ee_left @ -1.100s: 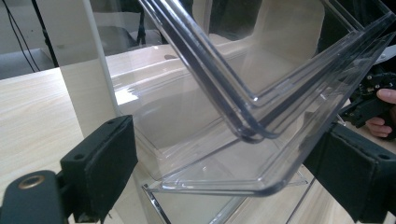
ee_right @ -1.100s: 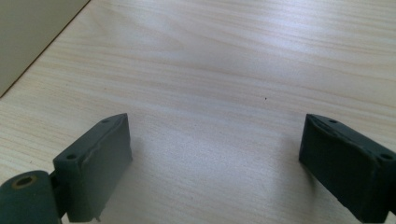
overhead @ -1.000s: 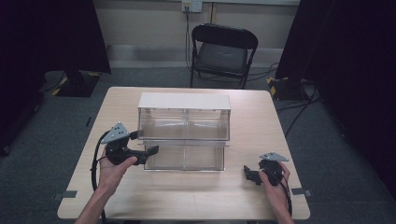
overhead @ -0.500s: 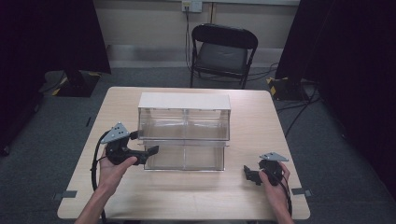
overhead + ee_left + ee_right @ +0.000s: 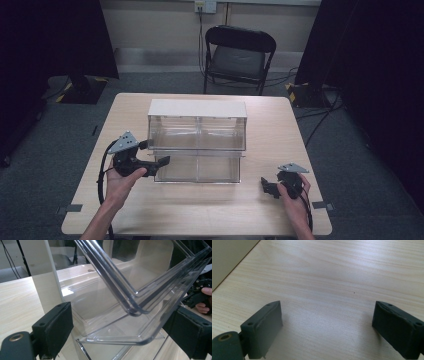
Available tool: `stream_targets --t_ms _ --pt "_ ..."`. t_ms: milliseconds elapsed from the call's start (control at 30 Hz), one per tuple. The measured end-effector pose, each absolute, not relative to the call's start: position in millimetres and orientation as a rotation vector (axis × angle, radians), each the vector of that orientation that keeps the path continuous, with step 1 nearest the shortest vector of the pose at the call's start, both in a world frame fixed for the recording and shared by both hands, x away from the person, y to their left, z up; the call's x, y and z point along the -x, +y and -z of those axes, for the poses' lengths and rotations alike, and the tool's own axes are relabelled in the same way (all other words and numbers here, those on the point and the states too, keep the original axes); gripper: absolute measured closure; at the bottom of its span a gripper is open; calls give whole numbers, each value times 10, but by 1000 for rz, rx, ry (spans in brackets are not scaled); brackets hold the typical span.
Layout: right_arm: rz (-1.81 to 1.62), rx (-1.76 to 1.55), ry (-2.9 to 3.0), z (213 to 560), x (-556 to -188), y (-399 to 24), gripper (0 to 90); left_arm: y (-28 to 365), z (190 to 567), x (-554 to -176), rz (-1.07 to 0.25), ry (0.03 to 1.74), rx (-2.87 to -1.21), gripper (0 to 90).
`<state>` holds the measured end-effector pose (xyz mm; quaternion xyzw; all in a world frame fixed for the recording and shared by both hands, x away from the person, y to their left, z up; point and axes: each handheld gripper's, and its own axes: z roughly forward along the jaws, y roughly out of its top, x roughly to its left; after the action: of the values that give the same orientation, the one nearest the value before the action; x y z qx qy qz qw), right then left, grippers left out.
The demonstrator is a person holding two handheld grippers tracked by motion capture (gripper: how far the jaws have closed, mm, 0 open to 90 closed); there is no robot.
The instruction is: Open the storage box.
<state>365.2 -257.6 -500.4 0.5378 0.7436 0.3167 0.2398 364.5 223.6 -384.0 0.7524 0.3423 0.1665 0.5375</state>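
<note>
Left tongs at the clear bin

Left tongs (image 5: pixel 159 162) released, jaws spread to either side of the near left corner of the clear two-tier bin (image 5: pixel 197 142), not clamped on it. Bin at the middle of the table (image 5: pixel 210 210), white top, lower tier jutting nearer. Right tongs (image 5: pixel 265 186) released too, jaws wide over bare wood near the right edge, well apart from the bin.

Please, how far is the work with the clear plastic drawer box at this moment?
Done: the left gripper is at the clear drawer box, by its lower left drawer, whose front lip lies between the open jaws. In hand: nothing is clamped. Left: probably closing on the lip and pulling the drawer; it is hard to tell how far out it stands. The right gripper rests open on the table.
</note>
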Motion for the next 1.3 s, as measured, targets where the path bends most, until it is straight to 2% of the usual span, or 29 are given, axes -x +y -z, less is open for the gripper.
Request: stream_targets --t_ms 1300 --pt "-866 -1470 2037 5005 -3654 -2577 83 2232 3846 -3642 -387 823 -1780 101"
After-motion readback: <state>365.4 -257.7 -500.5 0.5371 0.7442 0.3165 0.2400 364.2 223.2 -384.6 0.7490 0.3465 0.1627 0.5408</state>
